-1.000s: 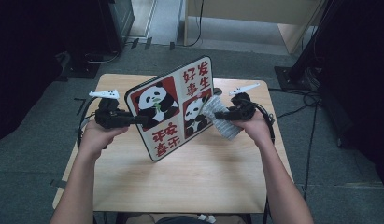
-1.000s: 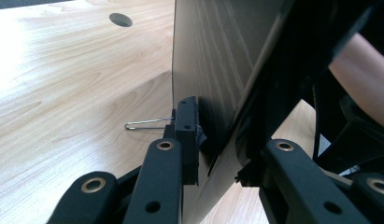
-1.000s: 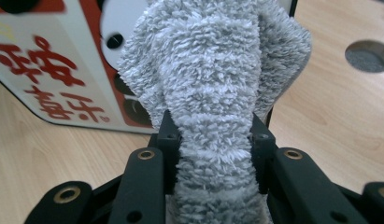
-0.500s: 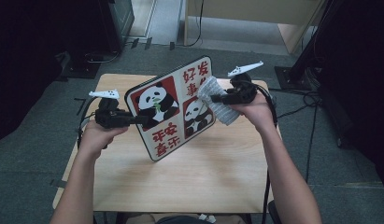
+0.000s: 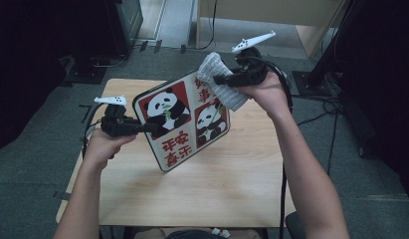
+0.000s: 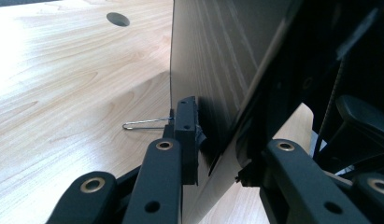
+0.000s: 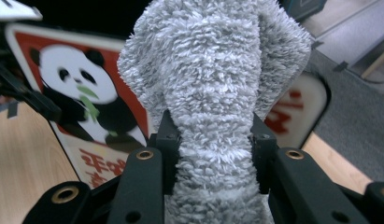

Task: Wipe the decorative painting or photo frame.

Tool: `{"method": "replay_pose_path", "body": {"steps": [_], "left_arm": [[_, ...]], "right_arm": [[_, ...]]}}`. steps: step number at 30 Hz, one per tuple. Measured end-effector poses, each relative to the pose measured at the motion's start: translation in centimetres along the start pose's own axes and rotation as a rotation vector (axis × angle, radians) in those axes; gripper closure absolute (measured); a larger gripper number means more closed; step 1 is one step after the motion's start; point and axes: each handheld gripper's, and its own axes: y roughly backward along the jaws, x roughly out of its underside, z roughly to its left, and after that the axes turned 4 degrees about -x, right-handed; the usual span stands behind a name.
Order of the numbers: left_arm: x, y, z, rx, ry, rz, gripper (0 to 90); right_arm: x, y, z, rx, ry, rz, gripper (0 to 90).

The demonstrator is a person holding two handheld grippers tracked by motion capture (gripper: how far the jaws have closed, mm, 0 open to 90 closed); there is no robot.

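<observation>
A panda-printed board (image 5: 184, 119) with red panels and Chinese characters is held tilted above the wooden table (image 5: 217, 194). My left gripper (image 5: 142, 128) is shut on its left edge; in the left gripper view the jaws clamp the board's thin edge (image 6: 213, 154), seen from its plain back side. My right gripper (image 5: 219, 79) is shut on a grey fluffy cloth (image 5: 219, 82), pressed against the board's upper right corner. In the right gripper view the cloth (image 7: 217, 93) bulges between the jaws, with the panda board (image 7: 82, 107) behind it.
A round cable hole (image 6: 118, 19) sits in the tabletop, and a thin wire clip (image 6: 145, 124) lies beside the left jaw. Grey carpet surrounds the table, with a dark cabinet (image 5: 127, 20) at the back left and cables (image 5: 321, 104) on the right floor.
My right gripper has carried the cloth up and away along the board, from its right middle to its upper right corner. The left gripper still holds the board in place.
</observation>
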Motion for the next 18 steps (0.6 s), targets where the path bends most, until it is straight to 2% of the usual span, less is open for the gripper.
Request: {"method": "replay_pose_path", "body": {"steps": [4, 11, 18], "left_arm": [[0.0, 0.0, 0.0, 0.001, -0.006, 0.003, 75.1], [0.0, 0.0, 0.0, 0.003, -0.005, 0.001, 75.1], [0.0, 0.0, 0.0, 0.004, -0.012, 0.002, 75.1]], "right_arm": [[-0.9, -0.8, 0.3, -0.002, 0.009, 0.009, 66.3], [-0.3, -2.5, -0.2, -0.008, -0.007, 0.042, 66.3], [0.2, -3.0, -0.4, -0.014, -0.017, 0.054, 66.3]]}}
